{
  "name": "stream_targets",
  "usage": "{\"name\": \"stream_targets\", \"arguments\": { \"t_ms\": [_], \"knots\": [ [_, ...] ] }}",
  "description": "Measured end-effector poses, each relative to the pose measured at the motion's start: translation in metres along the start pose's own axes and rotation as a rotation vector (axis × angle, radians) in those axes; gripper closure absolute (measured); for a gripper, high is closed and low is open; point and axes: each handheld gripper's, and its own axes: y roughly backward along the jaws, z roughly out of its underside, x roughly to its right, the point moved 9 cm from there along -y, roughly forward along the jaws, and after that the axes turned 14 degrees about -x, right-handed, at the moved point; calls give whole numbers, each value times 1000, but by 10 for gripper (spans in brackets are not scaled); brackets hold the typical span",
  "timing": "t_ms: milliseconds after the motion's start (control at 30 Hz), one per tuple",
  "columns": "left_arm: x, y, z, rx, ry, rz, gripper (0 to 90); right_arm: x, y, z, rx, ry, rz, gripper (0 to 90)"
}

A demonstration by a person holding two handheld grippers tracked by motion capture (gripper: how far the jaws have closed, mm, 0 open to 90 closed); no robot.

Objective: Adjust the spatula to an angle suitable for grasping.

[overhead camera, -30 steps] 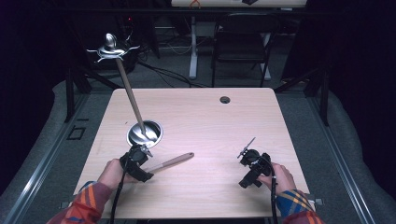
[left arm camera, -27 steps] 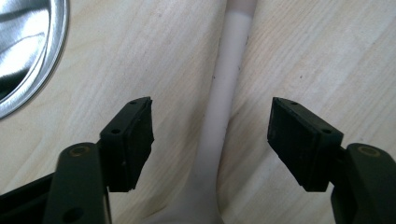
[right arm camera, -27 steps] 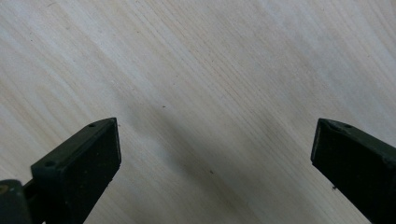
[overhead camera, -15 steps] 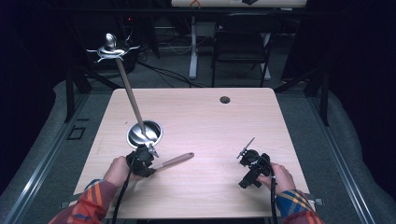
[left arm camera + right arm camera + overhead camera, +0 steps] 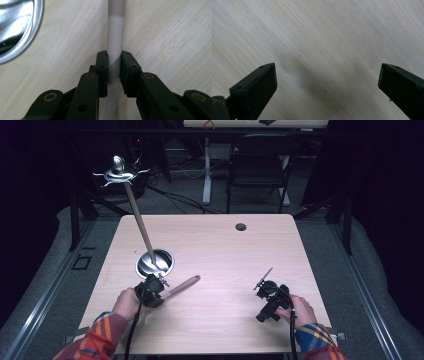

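The utensil (image 5: 181, 285) is long and slim, with a wooden handle and a pale, cream-coloured stem (image 5: 115, 42); it lies flat on the table (image 5: 220, 245), slanting toward the near left corner; its stem end sits just beside the steel bowl (image 5: 155, 262), near the left edge.

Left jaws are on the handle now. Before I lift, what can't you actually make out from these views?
- Near end of the handle: in the left gripper view it runs under the left gripper and off the bottom edge.
- What tool the handle belongs to: too small in the high view.
- Bowl: cut off by the left gripper view's top and left edges; its inside is glare.
- Right gripper: open over bare table; its height above the table is unclear.
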Motion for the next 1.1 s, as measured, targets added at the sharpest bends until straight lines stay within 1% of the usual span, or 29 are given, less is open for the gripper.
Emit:
{"name": "stream_targets", "arguments": {
  "t_ms": [33,67,100,167,333,367,433,533,600,633,667,700,733,767,800,833,900,967,1033,1067,1100],
  "knots": [
    [0,0,2,-10,8,10,772,-1,-1,-1,8,-3,-9,17],
    [1,0,3,-14,13,20,771,-1,0,0,-3,0,-6,17],
    [1,0,3,-14,13,20,769,0,0,0,-4,1,-5,17],
    [2,1,6,-37,26,29,767,-1,-1,0,2,0,-9,17],
    [3,1,7,-50,21,27,758,-2,-1,0,2,-2,-11,17],
    [3,1,7,-50,24,35,706,-2,-1,0,-7,5,-8,17],
    [3,0,6,-49,33,47,680,-2,-1,0,-6,4,-8,17],
    [1,0,4,-50,37,46,666,-1,-1,0,-9,2,-3,17],
    [-1,0,2,-50,49,49,663,-2,-2,-1,-5,3,-12,17],
    [-2,0,1,-57,50,49,662,-1,-2,0,-22,18,-1,17],
    [-4,0,1,-68,42,46,662,-1,-2,0,-22,18,-1,17],
    [-5,0,0,-75,46,51,657,-2,-2,0,-21,18,-4,17],
    [-5,0,-1,-83,49,60,655,-2,-4,-2,-4,13,-4,17],
    [-5,0,-1,-100,41,65,656,-3,-3,-1,-16,6,-9,17],
    [-5,0,-3,-108,36,66,656,-3,-3,-1,-16,6,-9,17],
    [-4,0,-6,-119,36,54,664,-3,-3,-1,-16,7,-12,18],
    [-2,-1,-8,-121,29,52,674,-3,-3,-1,-18,8,-11,17],
    [-1,-1,-10,-130,21,38,686,-3,-3,-1,-15,6,-11,18],
    [-1,-1,-11,-133,15,36,725,-3,-4,-1,-10,4,-17,18],
    [1,-2,-11,-135,6,47,725,-3,-4,-1,-10,4,-17,18],
    [1,-2,-11,-140,-8,40,760,-3,-4,-1,-13,4,-18,18]
  ]
}}
